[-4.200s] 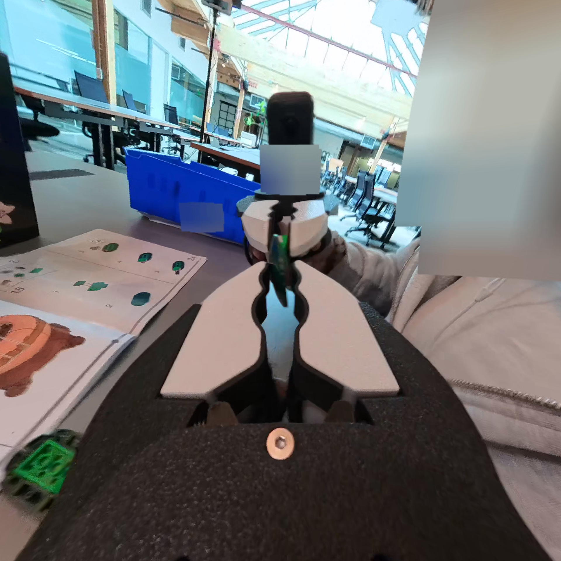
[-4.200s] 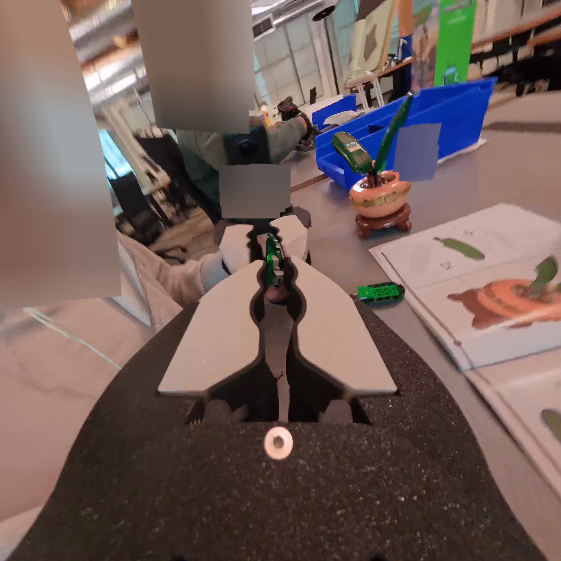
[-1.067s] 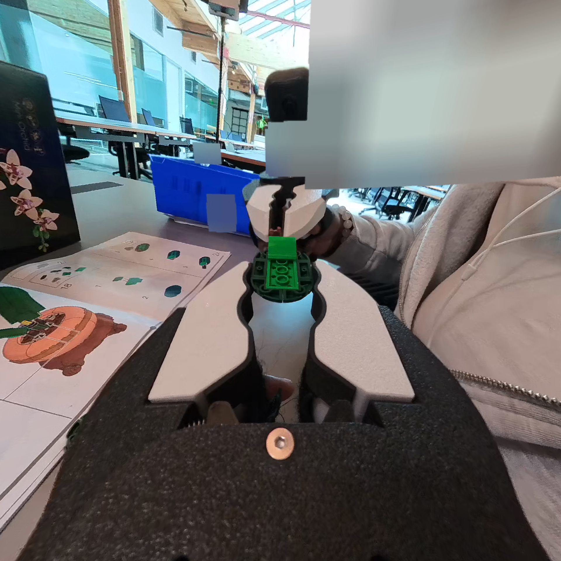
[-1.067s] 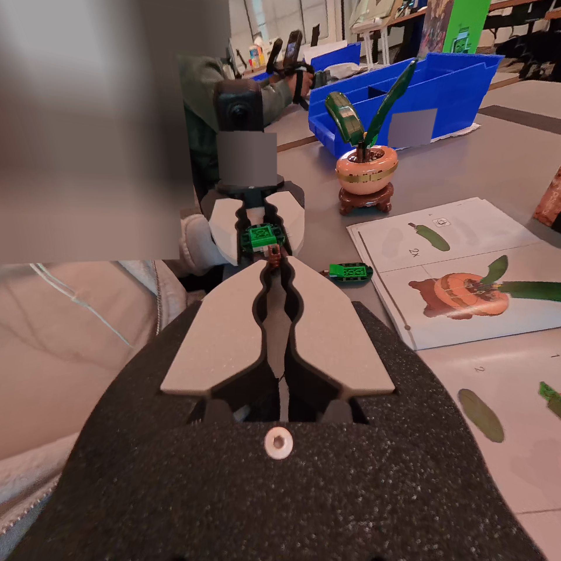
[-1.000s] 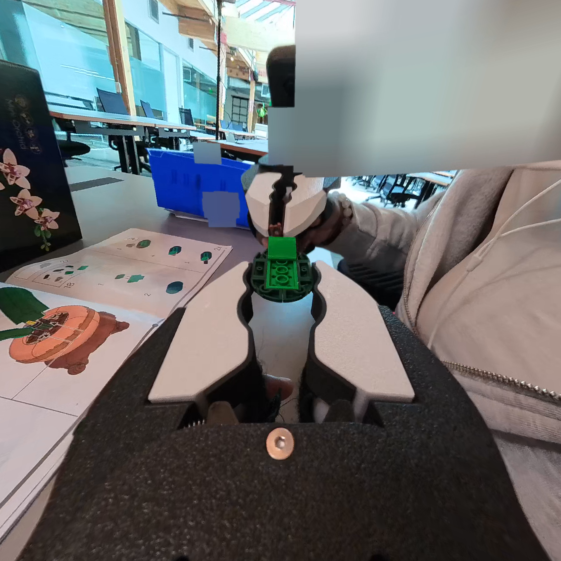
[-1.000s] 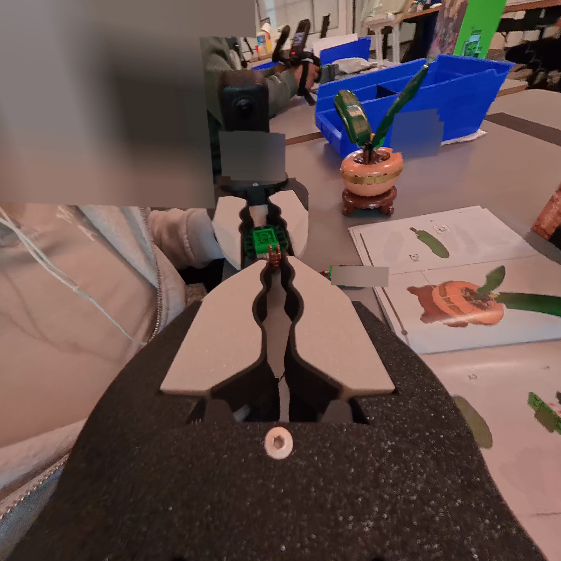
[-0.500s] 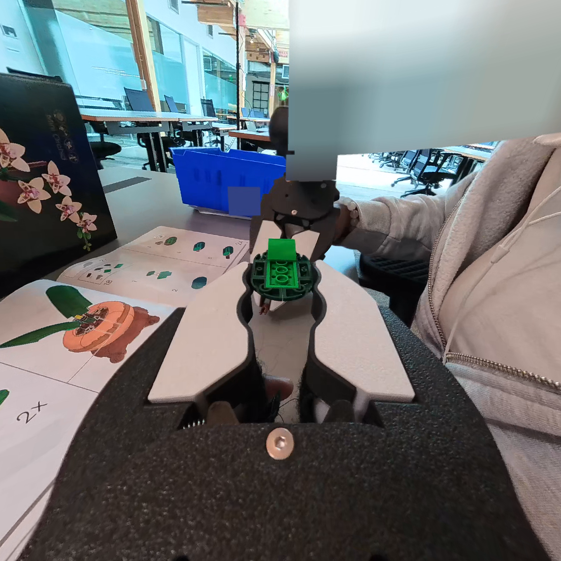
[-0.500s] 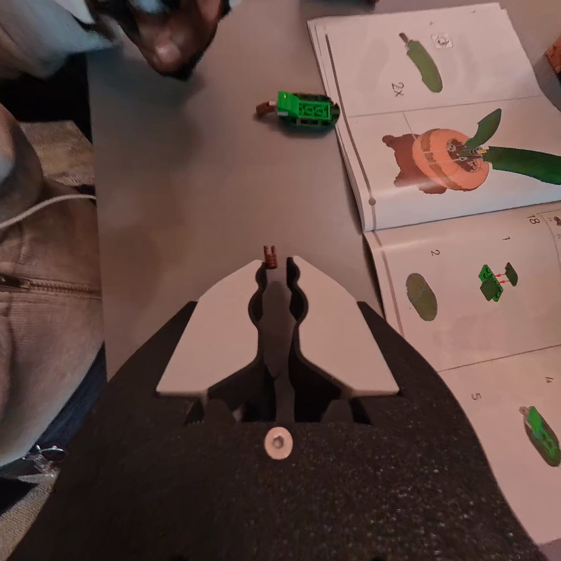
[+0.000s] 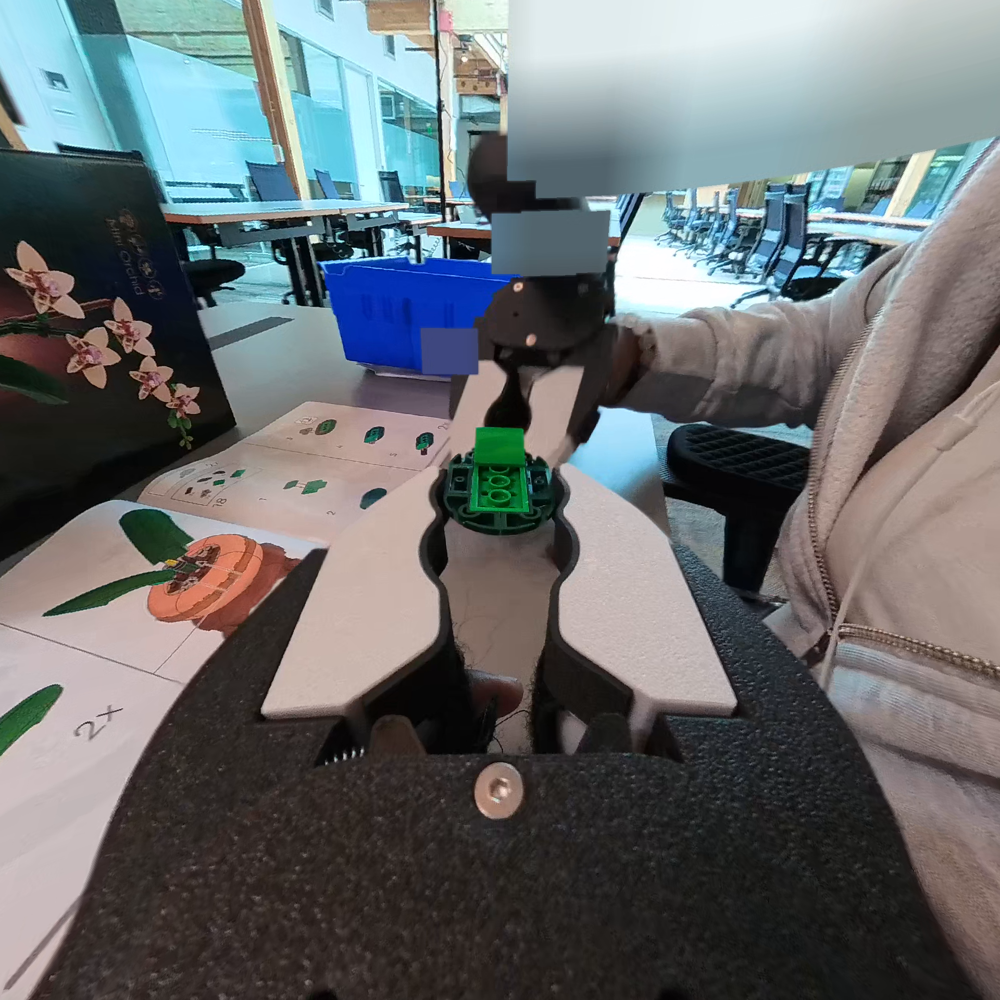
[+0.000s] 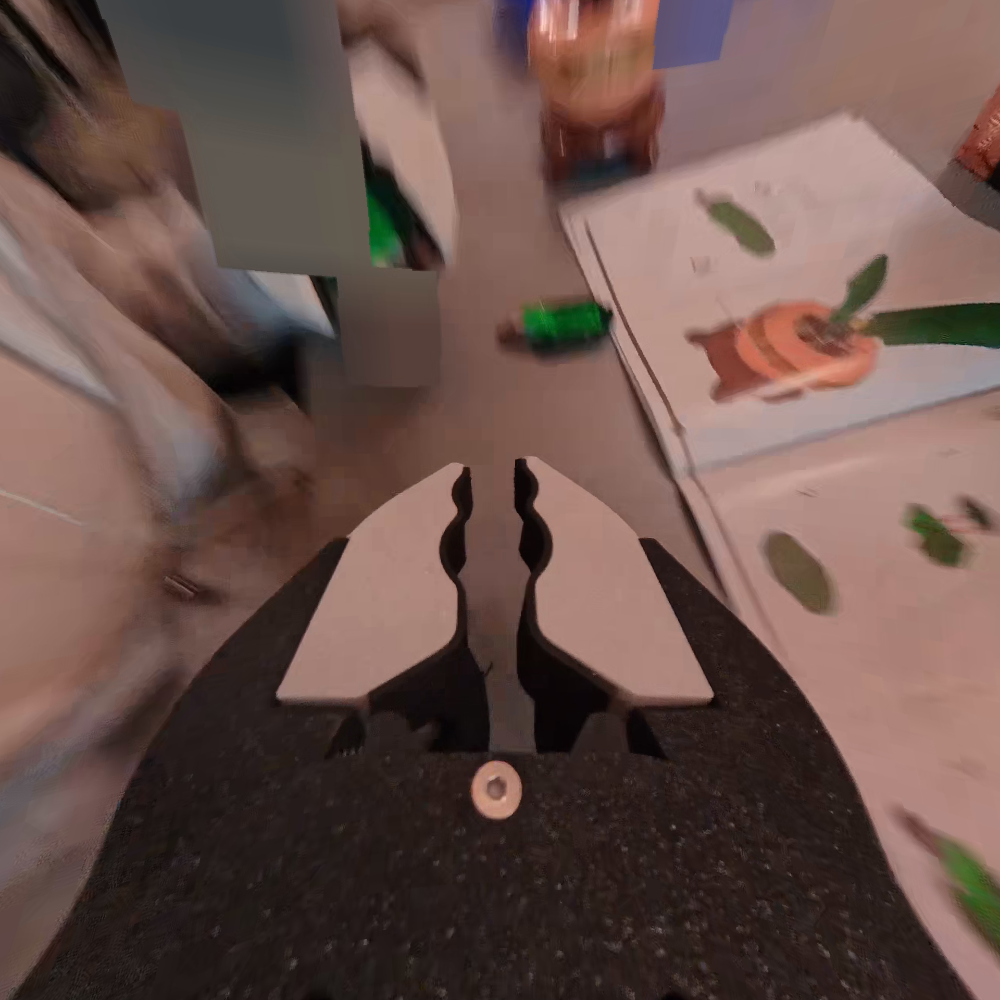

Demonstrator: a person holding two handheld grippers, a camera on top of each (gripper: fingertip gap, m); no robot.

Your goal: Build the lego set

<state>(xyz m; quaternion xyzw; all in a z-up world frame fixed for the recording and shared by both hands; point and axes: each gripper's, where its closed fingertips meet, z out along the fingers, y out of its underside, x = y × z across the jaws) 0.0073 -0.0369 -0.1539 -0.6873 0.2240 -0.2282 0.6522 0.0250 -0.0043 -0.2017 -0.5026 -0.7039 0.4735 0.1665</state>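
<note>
Between the tips of the left claw (image 9: 499, 489), a round dark-green lego piece (image 9: 500, 495) with a bright-green brick on top is sitting, clamped on both sides. Just beyond it, the right claw (image 9: 519, 427) is pointing downward. Seen from its own blurred camera, the right claw (image 10: 491, 466) is standing slightly parted, gripping nothing. Ahead of it, a second green lego piece (image 10: 563, 323) is lying on the table (image 10: 487, 389), beside the open instruction booklet (image 10: 811, 379).

Left gripper (image 9: 500, 489): black textured body, one silver screw, pale grey fingers (image 9: 373, 584) with wavy inner edges. Right gripper (image 10: 491, 468): same build, matching grey fingers (image 10: 389, 584). Wearer: light beige zip hoodie (image 9: 893, 487), metal zipper, white cord.
</note>
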